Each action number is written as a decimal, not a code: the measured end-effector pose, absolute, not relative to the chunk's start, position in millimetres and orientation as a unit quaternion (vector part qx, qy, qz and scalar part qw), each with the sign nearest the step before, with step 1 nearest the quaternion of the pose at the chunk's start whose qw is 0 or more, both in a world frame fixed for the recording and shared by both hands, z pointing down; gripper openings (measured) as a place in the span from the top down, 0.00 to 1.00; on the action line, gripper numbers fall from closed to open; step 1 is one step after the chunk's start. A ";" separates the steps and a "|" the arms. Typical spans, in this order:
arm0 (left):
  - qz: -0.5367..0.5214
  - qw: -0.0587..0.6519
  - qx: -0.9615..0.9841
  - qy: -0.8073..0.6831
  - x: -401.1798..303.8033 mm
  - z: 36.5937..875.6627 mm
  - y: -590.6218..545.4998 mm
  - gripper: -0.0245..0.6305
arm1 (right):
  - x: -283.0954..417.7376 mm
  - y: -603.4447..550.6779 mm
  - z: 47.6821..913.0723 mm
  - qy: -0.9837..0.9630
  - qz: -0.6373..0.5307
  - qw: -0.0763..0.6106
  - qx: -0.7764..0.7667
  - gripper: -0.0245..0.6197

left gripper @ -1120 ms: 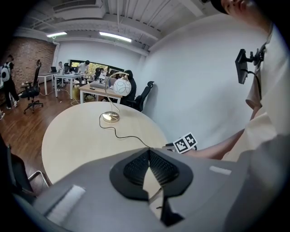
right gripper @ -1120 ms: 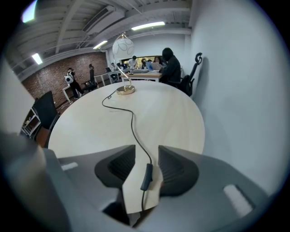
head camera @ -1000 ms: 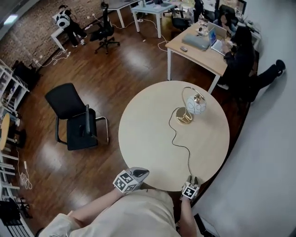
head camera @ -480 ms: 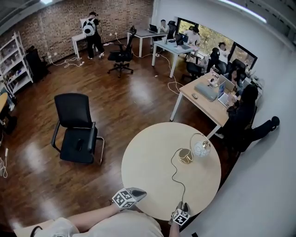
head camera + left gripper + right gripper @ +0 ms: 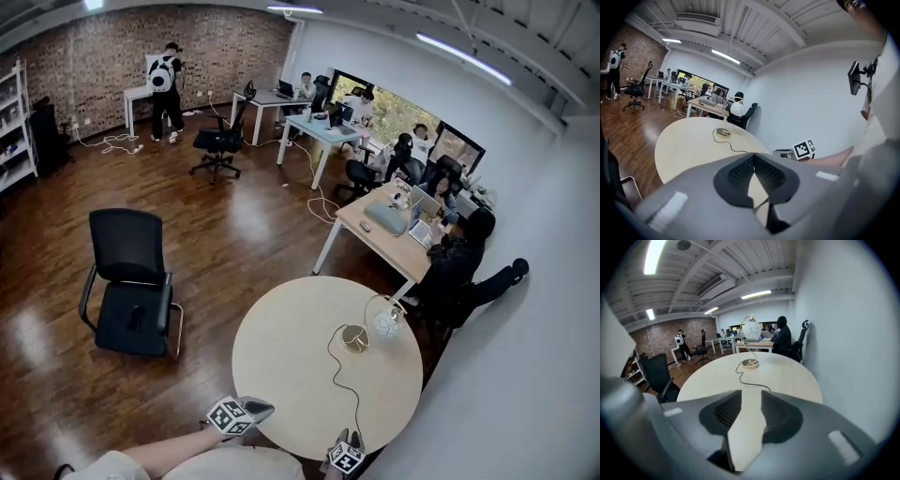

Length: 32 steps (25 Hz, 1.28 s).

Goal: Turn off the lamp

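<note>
While both grippers hang over the near edge of the round table (image 5: 281,361), the lamp (image 5: 386,324) stands well away from them on the far right part of the tabletop, its gold base (image 5: 353,338) flat on the wood and a thin arch carrying the white globe just to the right of it. The globe looks bright, though whether it is lit is hard to say from here. A dark cord (image 5: 741,379) snakes from the base toward the near edge. The left gripper (image 5: 753,157) has its pads meeting at the tips with nothing caught between them. The right gripper (image 5: 750,397) has just been closing a little, yet its jaws stand clearly apart with only bare tabletop showing in the gap. A black chair (image 5: 127,281) stands on the wooden floor to the left.
</note>
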<state>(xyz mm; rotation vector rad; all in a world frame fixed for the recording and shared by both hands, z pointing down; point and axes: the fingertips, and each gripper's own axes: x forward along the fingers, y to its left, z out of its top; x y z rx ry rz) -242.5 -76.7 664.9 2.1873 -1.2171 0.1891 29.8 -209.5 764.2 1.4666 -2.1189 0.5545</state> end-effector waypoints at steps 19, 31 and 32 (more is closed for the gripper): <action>0.082 0.295 0.850 -0.429 -252.8 678.9 -49.6 0.96 | 99.0 -109.3 708.9 -0.729 0.191 0.157 0.638 0.77; 0.105 0.289 0.856 -0.415 -179.1 659.2 -6.2 0.96 | 165.6 -56.1 657.9 -0.729 0.178 0.099 0.653 0.77; 0.106 0.290 0.856 -0.414 -172.0 658.1 0.9 0.96 | 170.3 -47.2 654.6 -0.729 0.180 0.095 0.654 0.77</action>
